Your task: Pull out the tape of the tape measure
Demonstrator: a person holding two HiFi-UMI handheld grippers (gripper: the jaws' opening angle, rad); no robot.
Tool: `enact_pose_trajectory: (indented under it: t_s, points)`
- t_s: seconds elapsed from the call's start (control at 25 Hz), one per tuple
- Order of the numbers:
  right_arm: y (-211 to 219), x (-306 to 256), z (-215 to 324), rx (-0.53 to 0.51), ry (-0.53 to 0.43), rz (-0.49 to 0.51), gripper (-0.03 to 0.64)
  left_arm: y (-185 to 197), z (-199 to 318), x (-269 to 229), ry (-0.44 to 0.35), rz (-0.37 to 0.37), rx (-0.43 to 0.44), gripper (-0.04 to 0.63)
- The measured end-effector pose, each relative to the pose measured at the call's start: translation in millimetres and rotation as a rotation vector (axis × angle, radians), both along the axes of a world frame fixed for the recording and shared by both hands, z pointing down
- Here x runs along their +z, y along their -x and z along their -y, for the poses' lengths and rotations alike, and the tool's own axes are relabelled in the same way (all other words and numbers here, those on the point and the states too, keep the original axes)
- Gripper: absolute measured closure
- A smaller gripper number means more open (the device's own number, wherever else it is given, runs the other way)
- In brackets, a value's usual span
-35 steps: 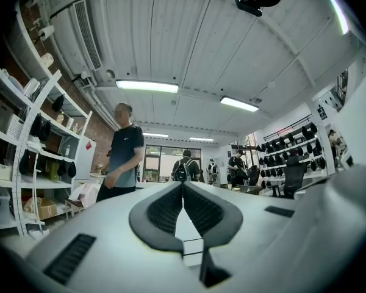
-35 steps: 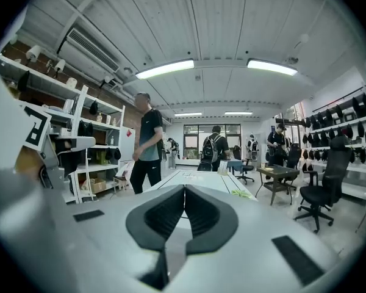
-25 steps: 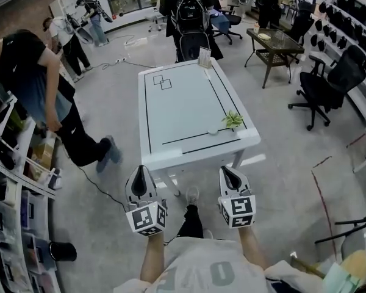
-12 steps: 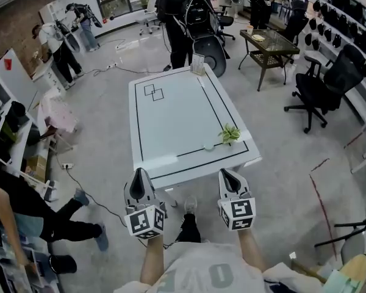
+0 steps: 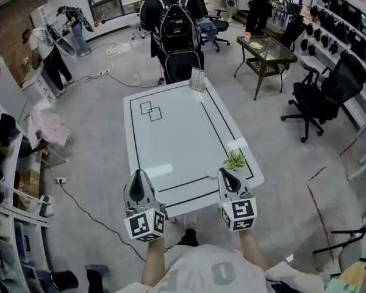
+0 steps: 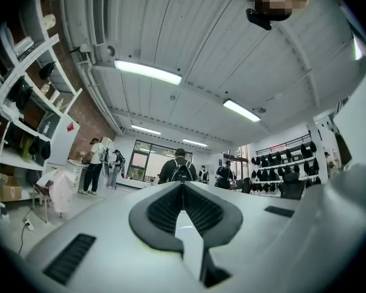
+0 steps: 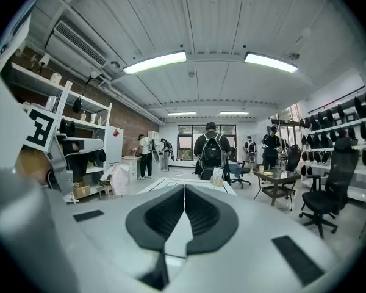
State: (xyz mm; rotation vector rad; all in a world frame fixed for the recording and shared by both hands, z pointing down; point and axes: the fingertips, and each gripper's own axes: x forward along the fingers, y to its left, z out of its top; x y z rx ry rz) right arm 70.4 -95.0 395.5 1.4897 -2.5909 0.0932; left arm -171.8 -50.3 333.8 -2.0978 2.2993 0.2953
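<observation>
A white table [image 5: 177,139] with a black outline stands ahead in the head view. Near its front right corner sit a small green plant [image 5: 235,160] and, beside it, a small pale round object [image 5: 212,174] too small to identify. My left gripper [image 5: 139,173] hangs over the table's near edge at the left. My right gripper [image 5: 226,171] is over the near edge close to the plant. Both are shut and empty. In the left gripper view the left gripper [image 6: 183,184] has its jaws pressed together, and in the right gripper view so does the right gripper [image 7: 184,187].
A card stand [image 5: 197,78] sits at the table's far end, where a person with a black backpack [image 5: 178,35] stands. A glass side table [image 5: 265,50] and an office chair [image 5: 320,99] are at the right, shelves [image 5: 6,182] at the left, a cable [image 5: 91,212] on the floor.
The table has come closer: both grippers, earlier short of it, now reach over its near edge. The person who was bending at the left has dropped out of view. Both jaws stay shut.
</observation>
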Motion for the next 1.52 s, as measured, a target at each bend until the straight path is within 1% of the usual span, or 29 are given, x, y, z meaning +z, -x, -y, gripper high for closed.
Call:
enact_pose_trajectory:
  t_s: [0.12, 0.32, 0.52, 0.68, 0.8, 1.0, 1.2, 1.4, 1.52]
  points:
    - [21.2, -3.9, 33.9, 0.0, -0.003, -0.014, 0.588, 15.7, 36.3, -1.4, 0.006, 0.04, 0.006, 0.566]
    - [55.2, -9.2, 84.4, 0.003, -0.035, -0.022, 0.588, 35.0, 83.2, 11.7, 0.048, 0.091, 0.027, 0.566]
    - [70.0, -5.3, 115.3, 0.011, -0.042, -0.021, 0.586, 44.6, 111.9, 22.0, 0.063, 0.097, 0.048, 0.567]
    - [71.0, -3.3, 122.3, 0.012, -0.04, -0.023, 0.588, 49.5, 113.4, 30.9, 0.082, 0.086, 0.034, 0.566]
    - [70.3, -7.4, 129.6, 0.006, -0.065, -0.011, 0.586, 50.0, 109.9, 29.8, 0.077, 0.099, 0.009, 0.568]
    - [73.4, -16.8, 130.1, -0.056, -0.093, -0.004, 0.588, 49.0, 96.5, 28.4, 0.073, 0.098, -0.061, 0.566]
    - [80.2, -22.0, 125.8, -0.114, -0.11, 0.0, 0.588, 49.9, 85.5, 19.9, 0.049, 0.104, -0.111, 0.566]
    - [77.7, -19.4, 127.0, -0.125, -0.098, 0.027, 0.586, 49.4, 82.6, 16.2, 0.047, 0.117, -0.134, 0.566]
    - [72.7, -18.7, 128.6, -0.12, -0.093, 0.044, 0.586, 45.7, 84.1, 12.6, 0.037, 0.13, -0.132, 0.566]
